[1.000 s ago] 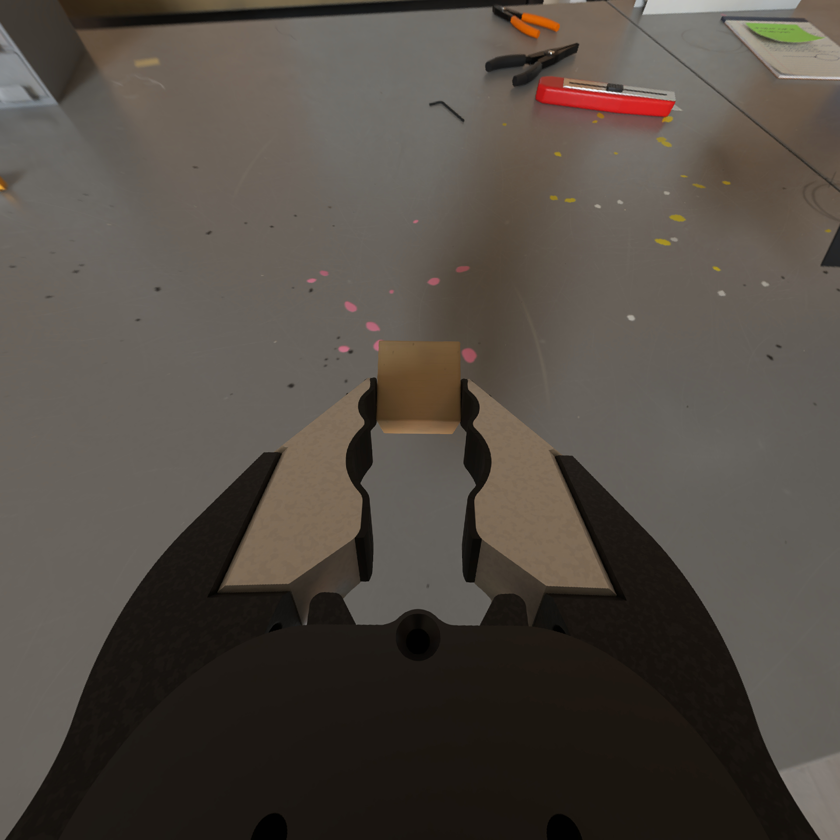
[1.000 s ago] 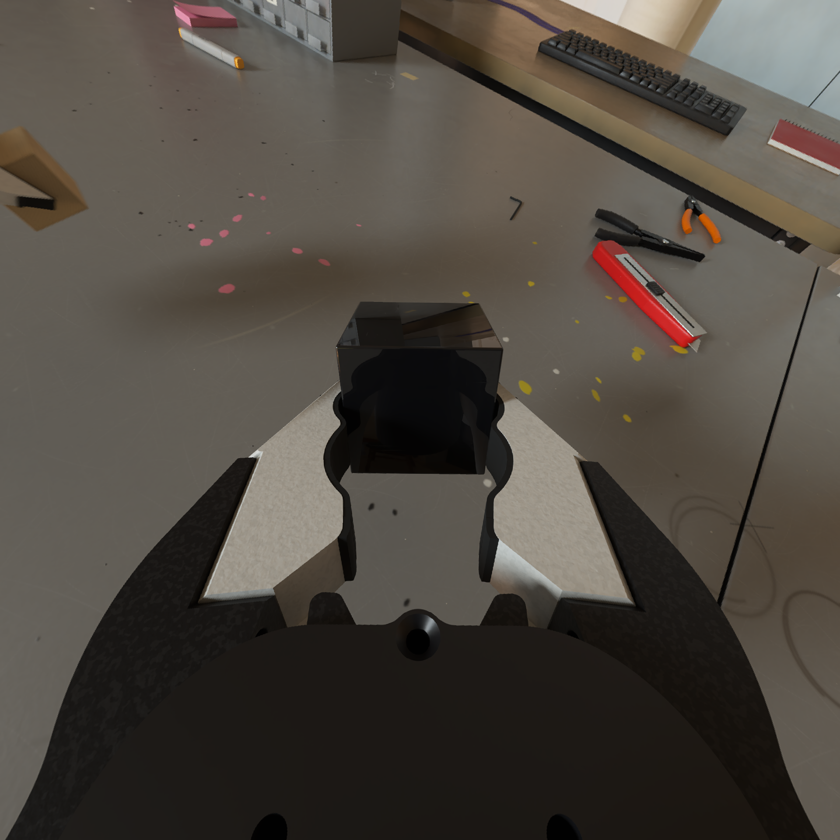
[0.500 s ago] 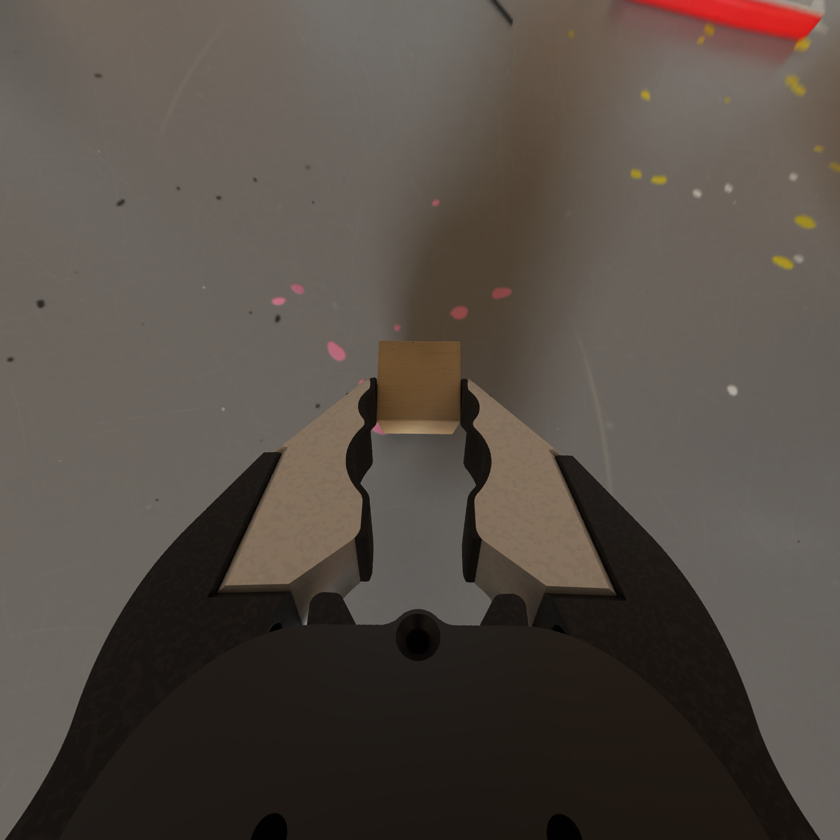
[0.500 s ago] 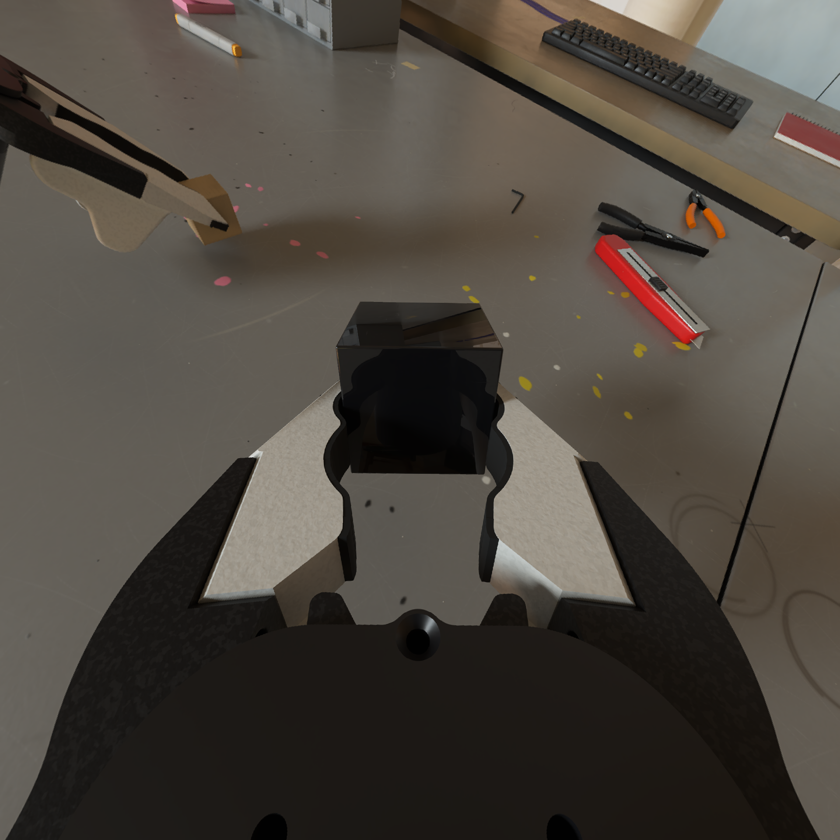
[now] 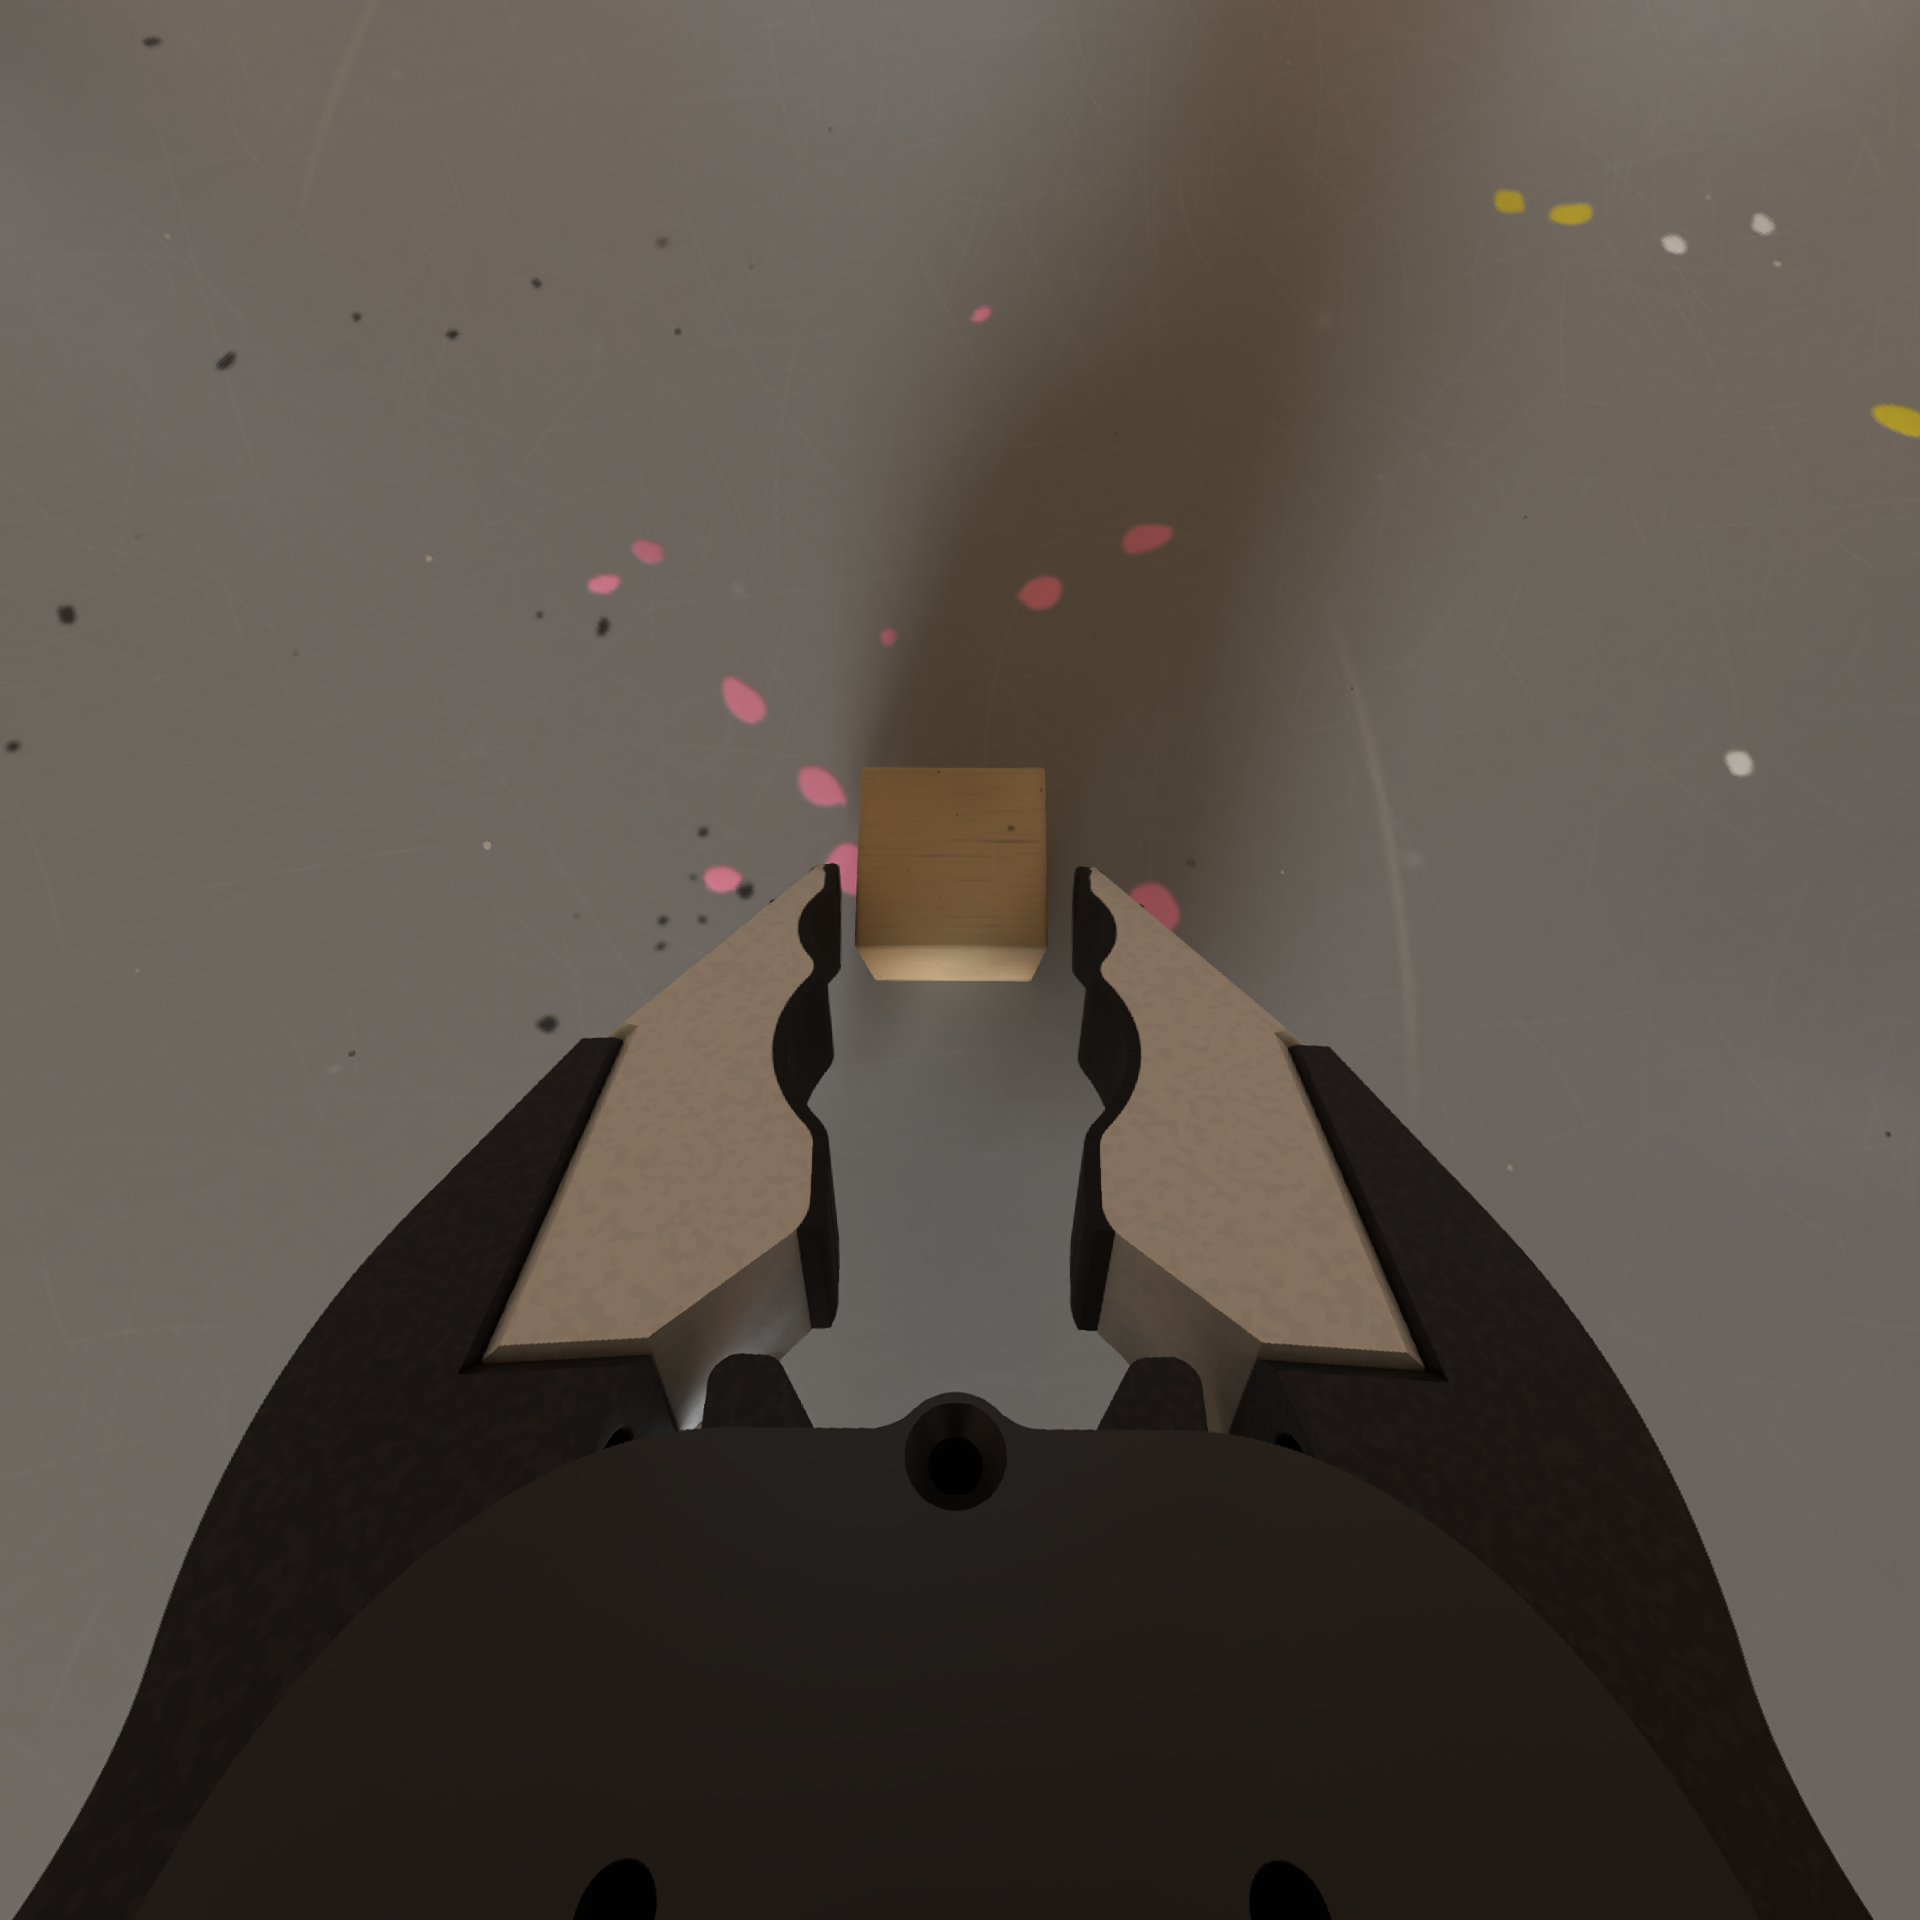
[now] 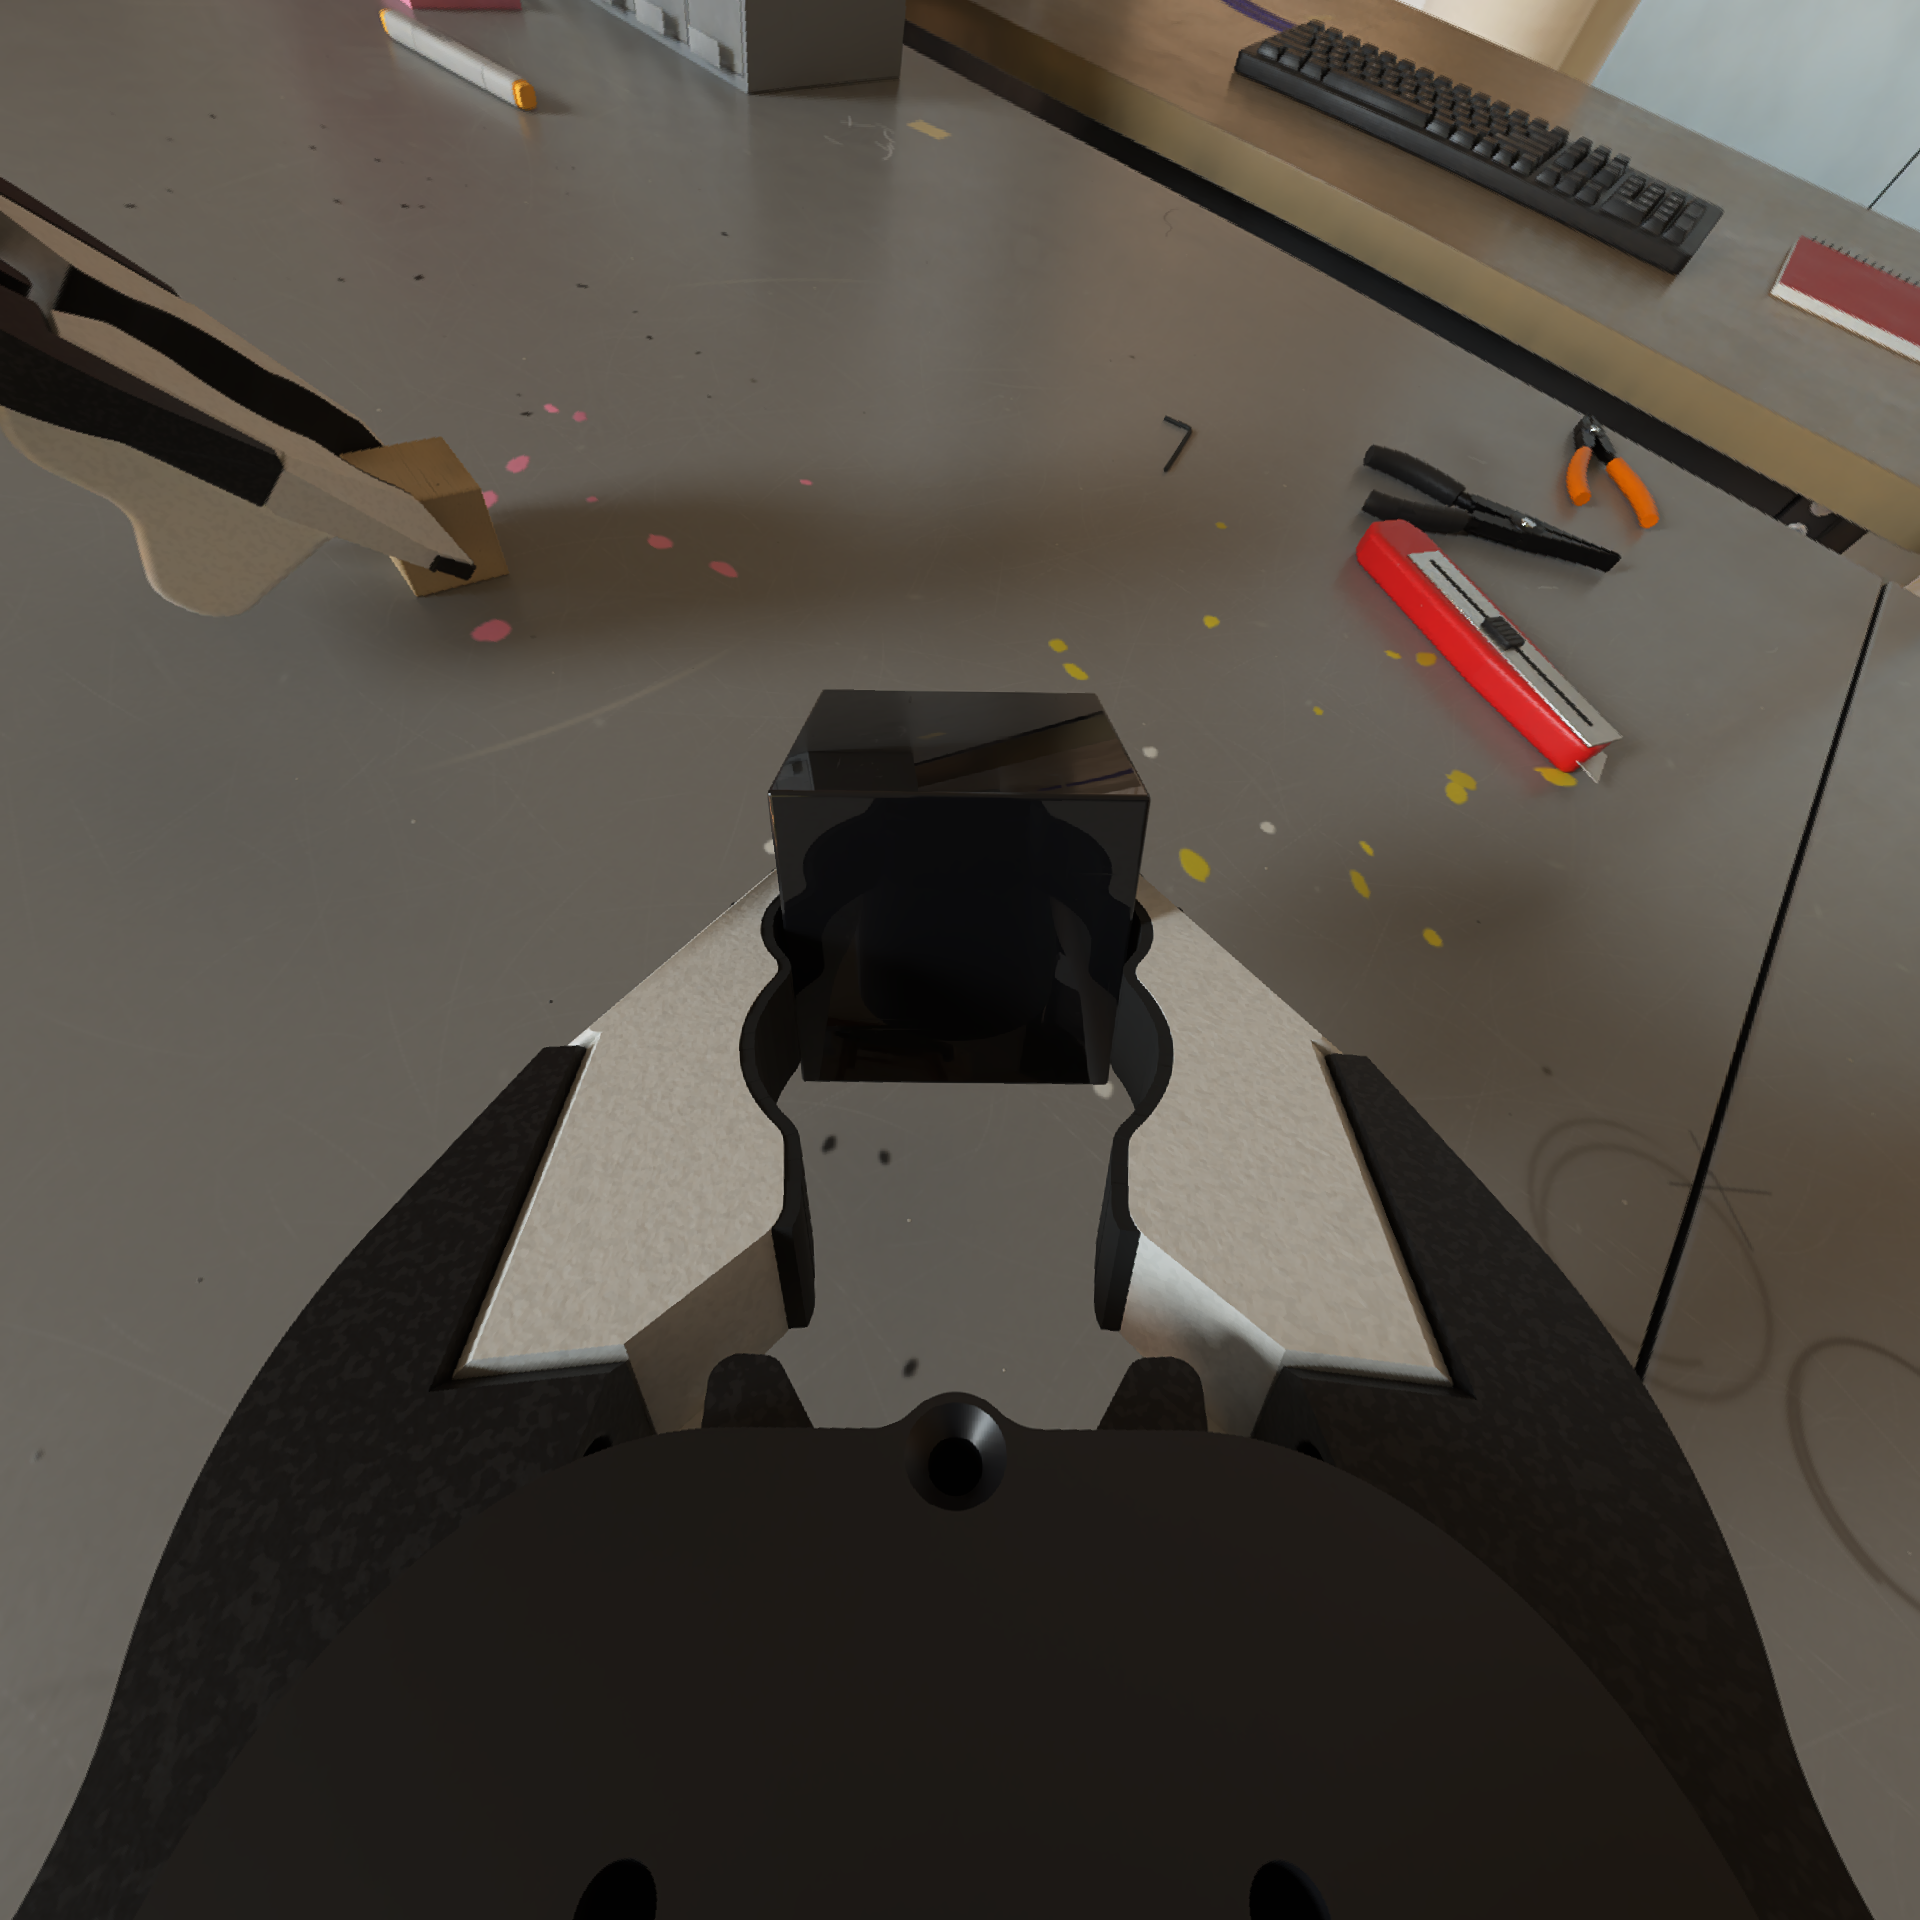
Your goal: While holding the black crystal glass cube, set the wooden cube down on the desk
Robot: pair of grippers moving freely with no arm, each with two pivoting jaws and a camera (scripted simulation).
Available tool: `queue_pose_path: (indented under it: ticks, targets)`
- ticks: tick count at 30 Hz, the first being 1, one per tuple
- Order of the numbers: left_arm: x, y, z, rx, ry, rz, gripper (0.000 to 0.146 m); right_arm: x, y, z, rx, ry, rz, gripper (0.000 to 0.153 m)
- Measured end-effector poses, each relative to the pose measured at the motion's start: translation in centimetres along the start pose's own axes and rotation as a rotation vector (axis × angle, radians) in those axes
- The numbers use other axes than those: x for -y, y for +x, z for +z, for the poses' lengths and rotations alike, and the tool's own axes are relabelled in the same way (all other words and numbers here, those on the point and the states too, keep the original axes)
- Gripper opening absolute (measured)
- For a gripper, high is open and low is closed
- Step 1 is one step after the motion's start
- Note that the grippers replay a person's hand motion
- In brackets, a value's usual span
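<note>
The wooden cube [image 5: 951,873] stands on the grey desk [image 5: 416,468] between my left gripper's [image 5: 954,888] fingertips. The jaws stand apart, with a narrow gap on each side of the cube, so the left gripper is open. In the right wrist view the wooden cube [image 6: 457,499] rests on the desk at the far left, with the left gripper's fingers [image 6: 312,488] around it. My right gripper [image 6: 958,914] is shut on the black crystal glass cube [image 6: 956,748] and holds it above the desk.
To the right lie a red utility knife [image 6: 1486,644], black pliers [image 6: 1486,514], orange pliers [image 6: 1610,473] and a small hex key [image 6: 1176,442]. A marker [image 6: 457,57] and a grey drawer box [image 6: 769,42] lie far back. A keyboard [image 6: 1475,125] sits on the neighbouring desk.
My left gripper came down to the desk with the wooden cube, then its jaws opened and let go of it. My right gripper has kept its hold on the black cube.
</note>
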State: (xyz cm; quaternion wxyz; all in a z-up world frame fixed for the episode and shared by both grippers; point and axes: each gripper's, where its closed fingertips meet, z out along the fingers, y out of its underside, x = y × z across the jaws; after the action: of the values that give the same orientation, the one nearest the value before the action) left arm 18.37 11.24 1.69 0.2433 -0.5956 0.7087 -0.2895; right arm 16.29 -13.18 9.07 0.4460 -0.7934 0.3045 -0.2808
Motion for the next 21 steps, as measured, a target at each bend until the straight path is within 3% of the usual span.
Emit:
queue_pose_path:
  ticks: [8, 12, 14, 19, 21]
  targets:
    - [-0.8, 0.5, -1.9, -0.033, -0.001, -0.001, 0.060, 0.0, -0.1, 0.0, -0.002, -0.003, -0.006, 0.059]
    - [0.9, 0.7, -4.3, -0.036, 0.052, 0.018, 0.057, 0.0, 0.1, -0.1, -0.004, 0.000, -0.003, 0.059]
    - [2.4, 0.4, -5.0, -0.006, 0.090, 0.056, 0.047, 0.1, 0.1, -0.1, -0.004, 0.002, -0.003, 0.059]
    - [3.7, 0.1, -3.7, 0.049, 0.063, 0.220, 0.003, 0.3, 0.1, -0.3, -0.007, 0.007, -0.006, 0.059]
    - [3.8, 0.2, -2.9, 0.027, 0.048, 0.200, 0.000, 0.3, 0.2, -0.4, -0.009, 0.009, -0.005, 0.059]
